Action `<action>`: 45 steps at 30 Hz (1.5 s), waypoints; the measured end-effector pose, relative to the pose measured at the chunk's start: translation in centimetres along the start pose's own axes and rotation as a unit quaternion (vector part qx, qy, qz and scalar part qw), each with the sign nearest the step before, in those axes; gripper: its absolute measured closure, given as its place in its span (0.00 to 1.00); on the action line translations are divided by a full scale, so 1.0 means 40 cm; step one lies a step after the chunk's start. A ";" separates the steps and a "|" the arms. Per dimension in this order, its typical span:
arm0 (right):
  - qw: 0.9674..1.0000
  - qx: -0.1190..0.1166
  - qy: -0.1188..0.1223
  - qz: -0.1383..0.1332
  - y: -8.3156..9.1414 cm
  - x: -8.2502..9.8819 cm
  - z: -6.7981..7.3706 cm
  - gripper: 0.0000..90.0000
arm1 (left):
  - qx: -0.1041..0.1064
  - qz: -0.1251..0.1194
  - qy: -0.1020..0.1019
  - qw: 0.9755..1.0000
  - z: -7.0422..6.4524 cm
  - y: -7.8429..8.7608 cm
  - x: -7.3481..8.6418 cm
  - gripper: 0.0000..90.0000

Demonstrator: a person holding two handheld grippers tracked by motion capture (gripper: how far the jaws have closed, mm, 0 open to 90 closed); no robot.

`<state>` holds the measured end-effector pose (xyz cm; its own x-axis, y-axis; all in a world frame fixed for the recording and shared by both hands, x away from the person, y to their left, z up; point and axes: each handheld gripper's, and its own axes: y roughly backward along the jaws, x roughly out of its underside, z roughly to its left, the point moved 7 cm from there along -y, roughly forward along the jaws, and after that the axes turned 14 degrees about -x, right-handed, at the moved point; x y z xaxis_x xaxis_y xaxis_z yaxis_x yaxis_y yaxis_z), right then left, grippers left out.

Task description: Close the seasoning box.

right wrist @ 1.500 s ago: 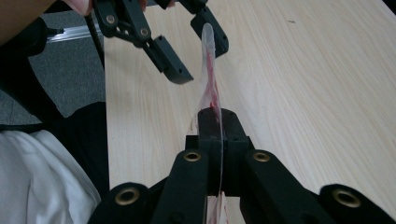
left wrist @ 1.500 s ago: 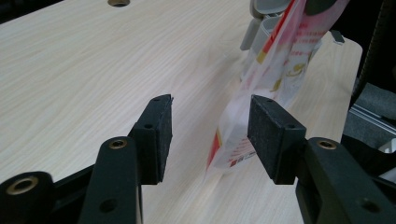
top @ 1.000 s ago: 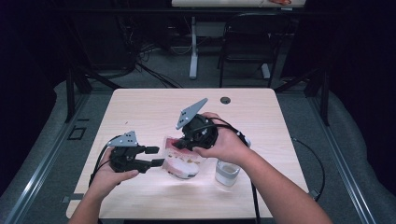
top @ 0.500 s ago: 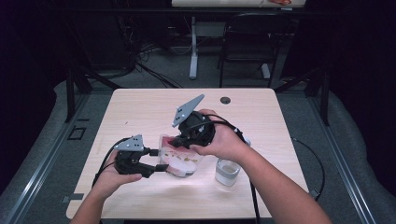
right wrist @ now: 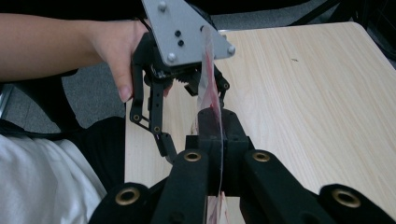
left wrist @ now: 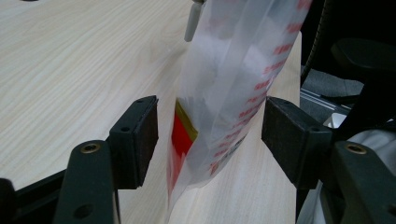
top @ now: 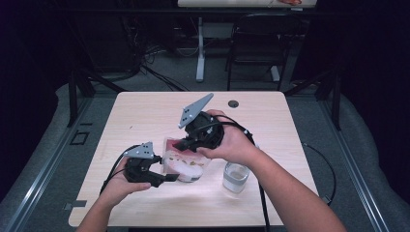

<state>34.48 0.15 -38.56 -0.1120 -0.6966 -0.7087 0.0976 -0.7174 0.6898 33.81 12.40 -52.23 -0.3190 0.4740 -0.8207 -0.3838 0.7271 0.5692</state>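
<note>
Your left gripper (left wrist: 210, 135) has just spread its jaws off the clear red-printed plastic bag (left wrist: 233, 93); your right gripper (right wrist: 215, 126) alone pinches it, so regrip lower.

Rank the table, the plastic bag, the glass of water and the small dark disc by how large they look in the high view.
1. table
2. plastic bag
3. glass of water
4. small dark disc, farthest from the camera, yet plainly the smallest
</note>
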 end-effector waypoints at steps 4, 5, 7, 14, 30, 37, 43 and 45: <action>1.000 -0.001 0.004 -0.002 0.004 -0.008 0.005 1.00 | 0.002 0.000 0.001 1.000 -0.002 -0.006 0.003 0.40; 1.000 -0.001 0.006 -0.002 0.005 -0.010 0.006 1.00 | 0.004 0.000 0.001 1.000 -0.003 -0.009 0.003 0.39; 1.000 -0.003 0.006 -0.005 0.007 -0.014 0.008 1.00 | 0.007 -0.001 -0.001 1.000 -0.005 -0.013 0.005 0.38; 1.000 -0.003 0.008 -0.006 0.011 -0.021 0.011 1.00 | 0.008 0.010 -0.011 1.000 -0.012 -0.030 0.012 0.38; 1.000 -0.004 0.005 -0.014 0.020 -0.007 0.007 1.00 | 0.015 0.007 -0.011 1.000 -0.016 -0.044 0.025 0.57; 1.000 -0.007 0.000 -0.023 0.029 0.004 0.007 1.00 | 0.022 0.022 -0.006 1.000 -0.025 -0.038 0.022 0.62; 1.000 -0.006 -0.009 -0.028 0.038 0.026 0.004 0.99 | 0.020 0.040 -0.008 0.999 -0.032 -0.041 0.021 0.64; 1.000 -0.006 -0.011 -0.026 0.041 0.033 0.003 0.99 | 0.017 0.048 -0.012 0.999 -0.033 -0.040 0.021 0.64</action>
<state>34.36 -1.94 -38.35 -0.1385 -0.6576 -0.7405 0.1022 -0.7532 0.6498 33.01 10.98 -53.79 -0.3319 0.5537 -0.7637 -0.3228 0.6941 0.6435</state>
